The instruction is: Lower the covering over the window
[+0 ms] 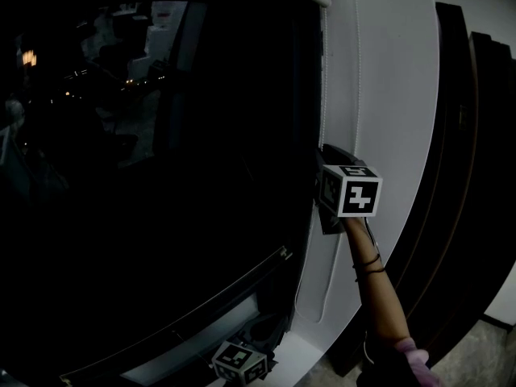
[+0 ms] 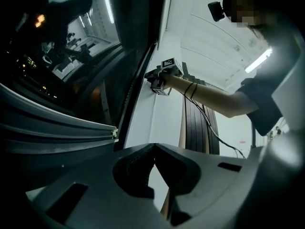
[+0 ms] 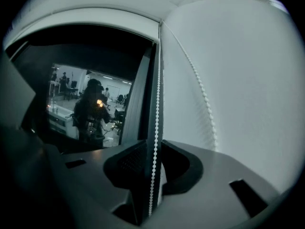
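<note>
Bead chain (image 3: 156, 104): light, limp, slippery; runs unpinched between slightly parted jaws of right gripper (image 3: 152, 148); pinch there. Left gripper (image 2: 155, 146) closed, empty.

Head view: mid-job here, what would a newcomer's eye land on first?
The big dark window fills the head view's left. At its right edge, the raised right gripper has a white bead chain running between its jaws, which stand apart. The left gripper sits low by the window's bottom edge, jaws shut on nothing.
</note>
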